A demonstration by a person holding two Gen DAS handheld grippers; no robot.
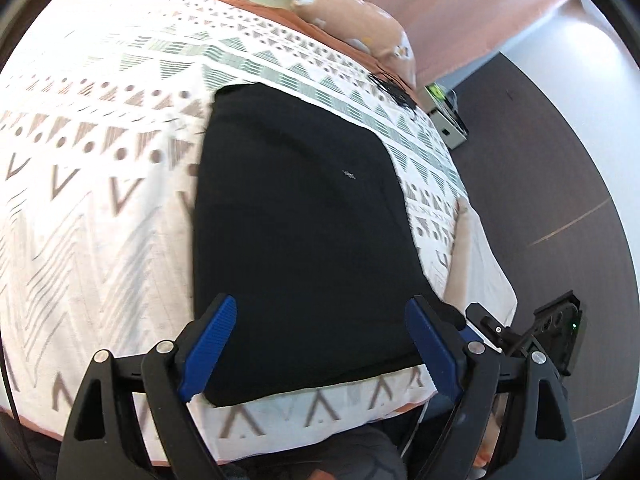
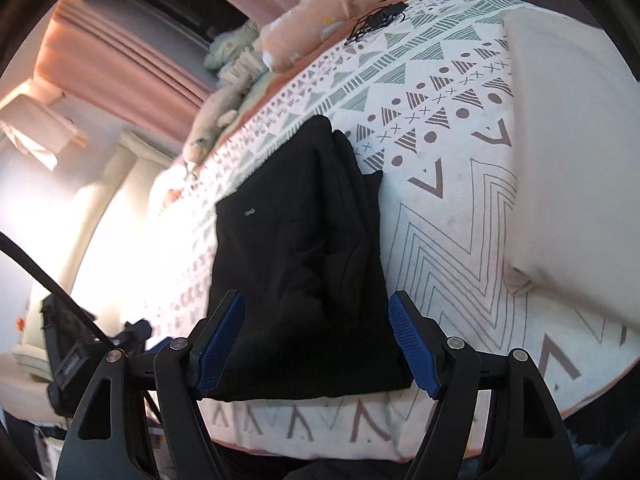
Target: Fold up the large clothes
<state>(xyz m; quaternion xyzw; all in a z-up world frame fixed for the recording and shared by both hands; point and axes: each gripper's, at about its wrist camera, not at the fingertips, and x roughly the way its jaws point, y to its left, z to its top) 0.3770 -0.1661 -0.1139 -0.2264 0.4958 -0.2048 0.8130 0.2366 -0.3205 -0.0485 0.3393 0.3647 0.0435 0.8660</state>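
**Black garment lies folded near the bed's edge, both grippers empty above it**

Cloth like this looks soft and limp to me, with some weight from its stacked layers. The black garment (image 1: 296, 232) lies as a rough rectangle on the patterned bedspread (image 1: 100, 184), its near edge close to the foot of the bed. From the right wrist view I see an uneven side: loose folds and a flap (image 2: 360, 184) sticking out toward the far right corner, so the layers there will likely slide apart if I lift carelessly. I judge the safest hold is at the two near corners, pinching all layers together, or a tuck at that untidy flap first.

My left gripper (image 1: 320, 344) hovers just above the near edge, jaws wide apart, nothing between them. My right gripper (image 2: 318, 344) sits the same way, jaws spread and empty, straddling the garment's near end and pointing along its length. A pink pillow (image 1: 360, 24) rests far up the bed, well apart from my work.
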